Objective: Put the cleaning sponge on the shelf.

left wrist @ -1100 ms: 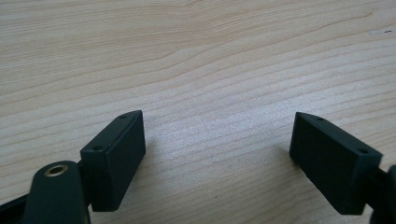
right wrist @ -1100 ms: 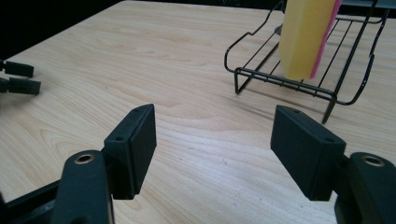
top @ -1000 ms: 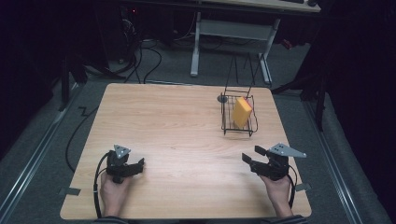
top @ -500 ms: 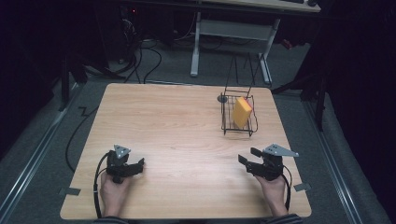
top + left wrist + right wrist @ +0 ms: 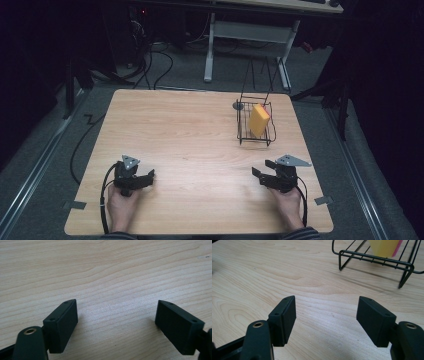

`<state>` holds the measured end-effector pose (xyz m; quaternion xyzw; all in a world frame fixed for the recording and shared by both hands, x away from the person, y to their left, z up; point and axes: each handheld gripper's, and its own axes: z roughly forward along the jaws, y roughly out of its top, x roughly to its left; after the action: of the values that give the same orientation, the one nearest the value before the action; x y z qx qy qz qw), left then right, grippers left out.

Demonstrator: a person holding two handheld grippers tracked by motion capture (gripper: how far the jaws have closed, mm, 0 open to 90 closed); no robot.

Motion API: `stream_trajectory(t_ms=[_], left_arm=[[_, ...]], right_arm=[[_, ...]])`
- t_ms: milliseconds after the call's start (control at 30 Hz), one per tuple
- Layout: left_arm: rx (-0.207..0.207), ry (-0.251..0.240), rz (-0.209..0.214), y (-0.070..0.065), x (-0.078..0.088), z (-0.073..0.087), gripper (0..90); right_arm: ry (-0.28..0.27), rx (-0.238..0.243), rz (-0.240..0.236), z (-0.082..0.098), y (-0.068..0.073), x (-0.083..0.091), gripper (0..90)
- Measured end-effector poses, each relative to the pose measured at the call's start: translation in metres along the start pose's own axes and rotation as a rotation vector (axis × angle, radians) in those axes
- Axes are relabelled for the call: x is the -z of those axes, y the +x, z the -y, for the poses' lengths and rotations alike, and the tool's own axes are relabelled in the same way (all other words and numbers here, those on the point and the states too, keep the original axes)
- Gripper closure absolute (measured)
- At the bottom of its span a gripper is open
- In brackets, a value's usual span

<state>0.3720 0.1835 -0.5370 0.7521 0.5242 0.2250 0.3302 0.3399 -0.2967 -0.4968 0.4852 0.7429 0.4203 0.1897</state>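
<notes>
two grippers rest low at the near edge of the wooden table (image 5: 190, 135), both empty with their jaws spread wide. the left gripper (image 5: 142, 181) sits near the left corner, and its own view looks down on bare wood grain between the black pads. the right gripper (image 5: 264, 171) sits near the right corner and points toward the far right, where the wire rack (image 5: 255, 137) stands on the table, well apart from it.

inside the rack a yellow sponge (image 5: 259, 120) stands on edge, leaning against the wires. in the right gripper view the sponge (image 5: 384, 247) is a pale yellow block cut off by the top of the frame, with a strip of pink at one side that may be a scouring layer, though the picture is too soft there to be sure.

judging from its look, the sponge should be light and soft, giving under the pads rather than slipping, and in no way fragile. a grip across its two broad faces near the top edge, which stands clear above the rack's rim, seems the best place to take hold; a firm squeeze would be fine. the rack (image 5: 377, 261) is thin black wire, stiff but probably light, so it could shift or tip if the sponge drags on it.
</notes>
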Motion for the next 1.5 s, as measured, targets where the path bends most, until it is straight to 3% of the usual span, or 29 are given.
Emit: stream_trajectory(t_ms=[400, 1500], left_arm=[[0.0, 0.0, 0.0, 0.0, 0.0, 0.0, 18.9], [0.0, 0.0, 0.0, 0.0, 0.0, 0.0, 18.9]], right_arm=[[0.049, -0.002, 0.034, 0.005, -0.003, -0.014, 32.8], [0.103, 0.026, 0.123, 0.009, -0.009, -0.033, 33.8]])
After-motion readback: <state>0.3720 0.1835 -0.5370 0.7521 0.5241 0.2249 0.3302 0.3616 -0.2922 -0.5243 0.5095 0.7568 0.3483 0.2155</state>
